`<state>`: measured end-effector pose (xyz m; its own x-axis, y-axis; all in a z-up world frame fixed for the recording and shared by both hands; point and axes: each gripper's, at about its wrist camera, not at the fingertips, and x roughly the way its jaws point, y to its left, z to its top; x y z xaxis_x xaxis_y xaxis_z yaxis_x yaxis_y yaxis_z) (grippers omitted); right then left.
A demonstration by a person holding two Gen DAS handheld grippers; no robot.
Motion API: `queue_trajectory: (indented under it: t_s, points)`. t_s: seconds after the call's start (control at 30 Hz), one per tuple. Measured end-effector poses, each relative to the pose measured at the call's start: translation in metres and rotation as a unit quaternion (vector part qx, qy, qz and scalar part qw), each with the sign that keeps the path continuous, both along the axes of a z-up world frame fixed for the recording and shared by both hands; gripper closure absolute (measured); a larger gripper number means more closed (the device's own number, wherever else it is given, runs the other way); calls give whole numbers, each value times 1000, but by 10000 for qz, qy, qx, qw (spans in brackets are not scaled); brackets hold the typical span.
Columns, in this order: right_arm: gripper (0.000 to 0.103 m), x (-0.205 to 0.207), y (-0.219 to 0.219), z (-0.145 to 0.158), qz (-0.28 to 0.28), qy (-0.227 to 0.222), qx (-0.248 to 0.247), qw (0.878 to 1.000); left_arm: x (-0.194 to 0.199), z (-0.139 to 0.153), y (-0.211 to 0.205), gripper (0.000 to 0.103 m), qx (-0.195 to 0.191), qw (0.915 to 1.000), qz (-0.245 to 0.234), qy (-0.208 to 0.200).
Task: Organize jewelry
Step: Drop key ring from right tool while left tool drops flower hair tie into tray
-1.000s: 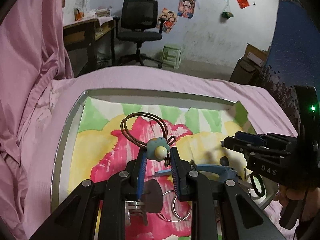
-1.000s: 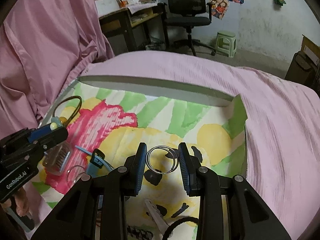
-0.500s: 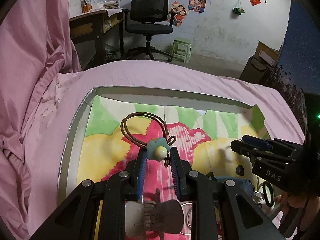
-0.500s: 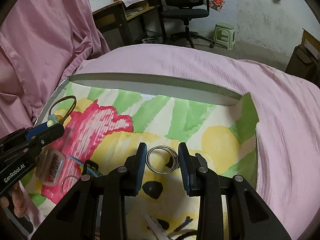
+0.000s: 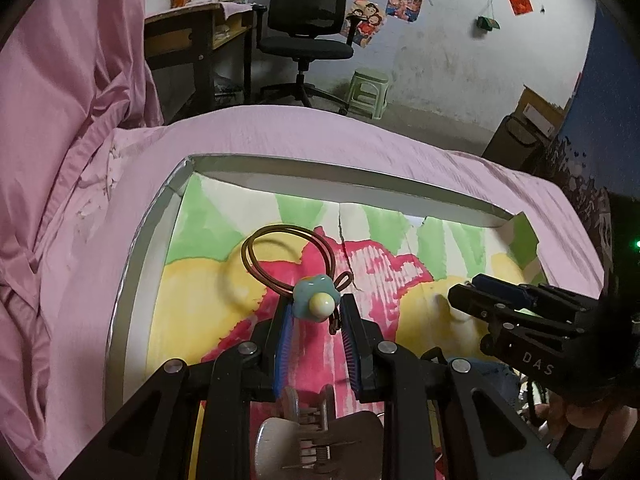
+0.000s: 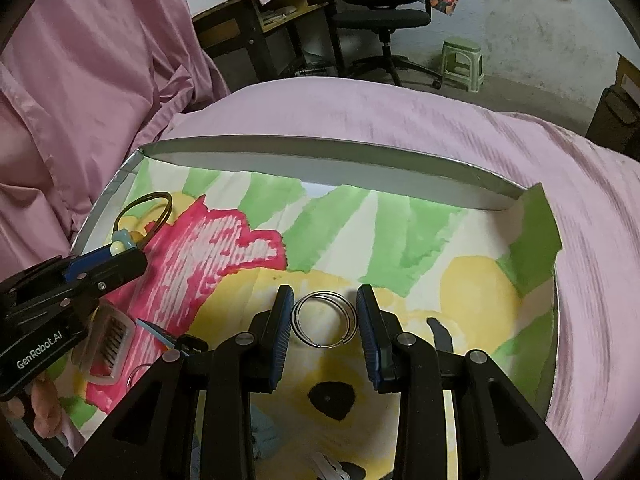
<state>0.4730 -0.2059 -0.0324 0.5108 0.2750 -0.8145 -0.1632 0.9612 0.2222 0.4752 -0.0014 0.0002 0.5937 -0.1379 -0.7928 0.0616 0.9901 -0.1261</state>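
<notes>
Pink bedsheet (image 5: 280,140) covers the bed I am working over, and on it sits a shallow cardboard tray (image 6: 320,164) lined with paper painted in green, yellow and pink (image 6: 360,232). Beyond the bed I see a pale, scuffed wall, a black office chair (image 5: 308,24), a wooden desk (image 5: 192,36) and a small green plastic stool (image 5: 368,92).

My left gripper (image 5: 316,312) points down into the left part of the tray, its blue pads pinching a brown elastic hair tie with a light-blue flower charm and cream bead (image 5: 316,296). The tie's double loop stands up past the fingertips, above the yellow and pink patches of the paper. Below the jaws, close to the camera, lies a translucent grey claw hair clip (image 5: 320,440) with its metal spring showing.

My right gripper (image 6: 324,316) hangs over the middle of the tray. Between its blue pads is a pair of thin silver hoop rings (image 6: 324,318), overlapping one another. The pads sit right at the hoops' sides, but I cannot tell whether they press on the hoops or whether the hoops lie on the paper. A black hair clip (image 6: 440,336) lies just right of that gripper, and a black blob-shaped piece (image 6: 332,398) lies nearer the camera.
</notes>
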Motion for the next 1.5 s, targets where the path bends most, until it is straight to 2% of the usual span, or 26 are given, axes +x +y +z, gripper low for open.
queue_trajectory:
  t_s: [0.17, 0.53, 0.93, 1.17, 1.5]
  points:
    - [73, 5, 3, 0, 60, 7, 110, 9999, -1, 0, 4, 80, -73, 10000, 32, -40]
    - [62, 2, 3, -4, 225, -59, 363, 9991, -4, -1, 10, 80, -90, 9999, 74, -120]
    - [62, -11, 14, 4, 498, -140, 465, 9976, -15, 9, 21, 80, -154, 9993, 134, -298]
    - [62, -33, 9, 29, 385, -461, 640, 9961, -32, 16, 24, 80, -186, 9988, 156, -420]
    - [62, -77, -1, 25, -9, -921, 684, 9934, -78, 19, 26, 80, -171, 9968, 27, -782]
